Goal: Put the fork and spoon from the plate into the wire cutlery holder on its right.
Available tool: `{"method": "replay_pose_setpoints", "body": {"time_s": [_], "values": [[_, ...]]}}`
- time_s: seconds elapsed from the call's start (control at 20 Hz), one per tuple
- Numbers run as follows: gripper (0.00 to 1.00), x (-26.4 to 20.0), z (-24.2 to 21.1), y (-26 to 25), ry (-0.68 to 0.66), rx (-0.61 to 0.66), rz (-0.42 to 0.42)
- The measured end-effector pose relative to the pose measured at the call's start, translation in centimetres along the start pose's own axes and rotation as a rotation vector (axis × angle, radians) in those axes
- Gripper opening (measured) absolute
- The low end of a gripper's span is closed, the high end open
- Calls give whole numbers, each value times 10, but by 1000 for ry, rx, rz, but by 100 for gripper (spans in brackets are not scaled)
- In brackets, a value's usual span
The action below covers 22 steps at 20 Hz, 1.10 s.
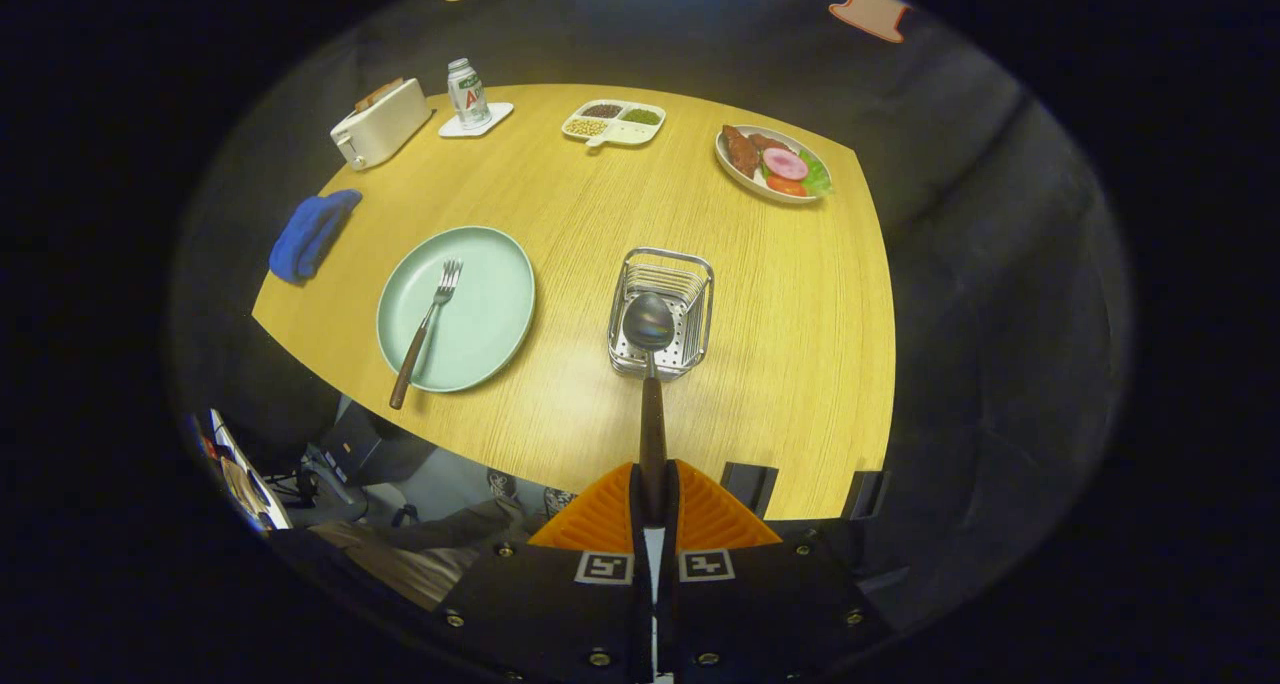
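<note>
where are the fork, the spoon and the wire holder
fork (424,332), gripper view, middle of its handle
spoon (649,322), gripper view, its bowl
wire holder (697,309), gripper view, its right wall

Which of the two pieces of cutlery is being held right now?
The spoon. The gripper is shut on its dark handle, with its bowl over the wire holder. The fork lies untouched on the green plate.
</note>
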<state>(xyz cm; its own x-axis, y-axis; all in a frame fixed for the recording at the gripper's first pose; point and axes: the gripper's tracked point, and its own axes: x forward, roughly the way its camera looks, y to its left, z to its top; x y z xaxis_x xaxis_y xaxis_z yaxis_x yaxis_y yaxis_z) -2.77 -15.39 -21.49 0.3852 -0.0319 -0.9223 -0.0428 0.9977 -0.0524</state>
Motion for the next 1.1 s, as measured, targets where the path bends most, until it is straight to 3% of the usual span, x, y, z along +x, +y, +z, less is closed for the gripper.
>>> {"method": "replay_pose_setpoints", "body": {"time_s": [0.5,0.6,1.1], "values": [[4,21,27,-8,96,-11,14],[8,22,31,-12,101,-13,10],[17,8,53,-35,10,34,-36]]}}
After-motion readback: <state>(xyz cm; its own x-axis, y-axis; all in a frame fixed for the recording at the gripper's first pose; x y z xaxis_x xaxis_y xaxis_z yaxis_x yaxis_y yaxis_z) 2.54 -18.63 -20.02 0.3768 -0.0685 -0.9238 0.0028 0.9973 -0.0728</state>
